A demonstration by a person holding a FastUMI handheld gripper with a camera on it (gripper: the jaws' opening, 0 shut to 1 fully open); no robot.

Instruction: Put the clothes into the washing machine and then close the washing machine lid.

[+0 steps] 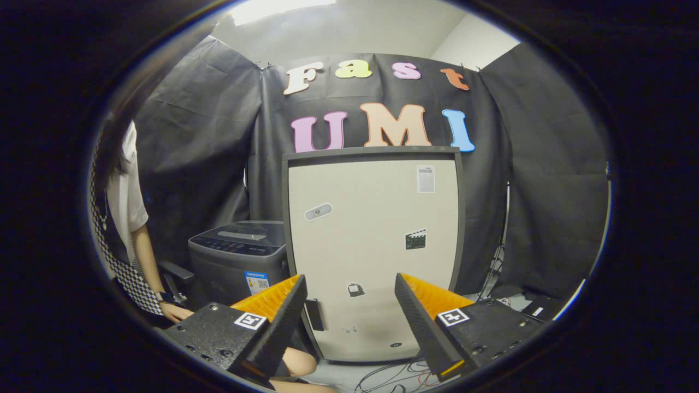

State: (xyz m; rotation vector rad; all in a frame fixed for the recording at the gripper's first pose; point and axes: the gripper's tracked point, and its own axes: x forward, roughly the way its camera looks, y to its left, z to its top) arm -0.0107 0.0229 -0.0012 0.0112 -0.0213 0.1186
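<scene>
Gripper view: The claw [348, 316] is spread, its two fingers [278, 322] set well apart with nothing between them. Beyond the fingers stands a tall pale cabinet [374, 251], upright, with a dark frame around its front panel and several small stickers [415, 239] on the panel. The washing machine [237, 262] stands just beside the cabinet, on the left, and is lower than it. Its lid [240, 236] lies flat and closed on top, with a control strip along the near edge, and a label sits on its front face. A person [128, 218] in a light short-sleeved top is left of the washing machine, one hand [176, 312] lowered near the left finger. Loose cables [393, 376] lie on the floor [349, 374] ahead of the fingers, at the cabinet's base. No clothes can be made out.
</scene>
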